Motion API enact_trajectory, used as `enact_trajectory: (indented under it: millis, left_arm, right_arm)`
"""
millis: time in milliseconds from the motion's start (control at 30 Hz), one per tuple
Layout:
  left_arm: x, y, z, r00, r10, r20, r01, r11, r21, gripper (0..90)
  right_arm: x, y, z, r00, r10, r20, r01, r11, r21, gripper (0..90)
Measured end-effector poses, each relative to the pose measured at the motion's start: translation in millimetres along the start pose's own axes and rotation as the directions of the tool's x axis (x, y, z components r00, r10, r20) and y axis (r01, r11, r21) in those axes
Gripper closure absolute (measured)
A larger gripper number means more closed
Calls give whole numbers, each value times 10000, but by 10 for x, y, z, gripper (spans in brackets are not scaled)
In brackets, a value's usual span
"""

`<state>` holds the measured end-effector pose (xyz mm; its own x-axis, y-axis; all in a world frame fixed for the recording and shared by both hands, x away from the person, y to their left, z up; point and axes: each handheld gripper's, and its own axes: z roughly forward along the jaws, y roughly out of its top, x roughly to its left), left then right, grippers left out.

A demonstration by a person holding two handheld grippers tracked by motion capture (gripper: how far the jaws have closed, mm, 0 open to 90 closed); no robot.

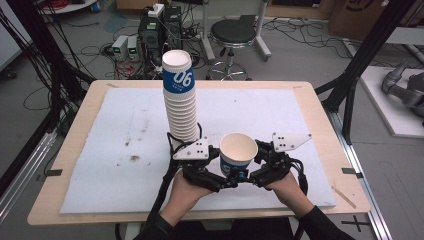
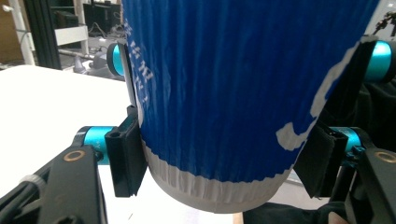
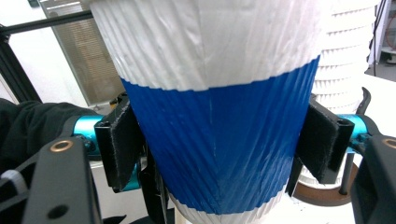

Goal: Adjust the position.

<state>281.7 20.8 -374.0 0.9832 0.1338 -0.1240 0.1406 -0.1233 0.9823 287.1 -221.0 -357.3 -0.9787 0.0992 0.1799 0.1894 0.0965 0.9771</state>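
- Here, in the high view, we hold one paper cup (image 1: pixel 238 152) (empty inside) between left gripper (image 1: pixel 221 176) and right gripper (image 1: pixel 250 172), near the tall cup stack (image 1: pixel 180 97) on the white mat (image 1: pixel 110 150).
- Left gripper view: our pads (image 2: pixel 125 161) clamp the cup's blue wall, probably to steady it.
- Right gripper view: pads (image 3: pixel 119 140) squeeze the same cup.
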Motion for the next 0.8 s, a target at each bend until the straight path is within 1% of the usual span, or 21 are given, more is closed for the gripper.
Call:
enact_trajectory:
  millis: [167,233,267,367,400,567,800]
  left_arm:
    - [5,-15,3,10000,20,25,-20,10000,20,296]
    - [8,-21,5,9999,-93,57,93,9999,46,297]
    - [14,-29,8,10000,-75,61,75,10000,39,297]
    - [16,-50,24,9999,-113,128,112,9999,77,297]
    - [16,-54,29,9998,-111,167,110,9999,98,297]
    - [21,-80,60,9992,-184,358,178,9997,180,297]
    - [27,-92,76,9988,-225,444,216,9995,221,298]
  right_arm:
    - [-2,-6,6,10000,-9,-36,9,9999,124,235]
    - [-5,0,14,10000,-62,-19,62,9998,181,200]
    - [3,5,14,10000,-22,-20,23,9997,256,190]
    - [24,29,18,9997,-209,116,206,9994,284,172]
    - [32,37,17,9997,-194,148,189,9994,302,171]
    - [40,61,-12,9996,-208,169,206,9997,88,171]
    - [44,90,-47,9994,-266,228,267,9996,-72,177]
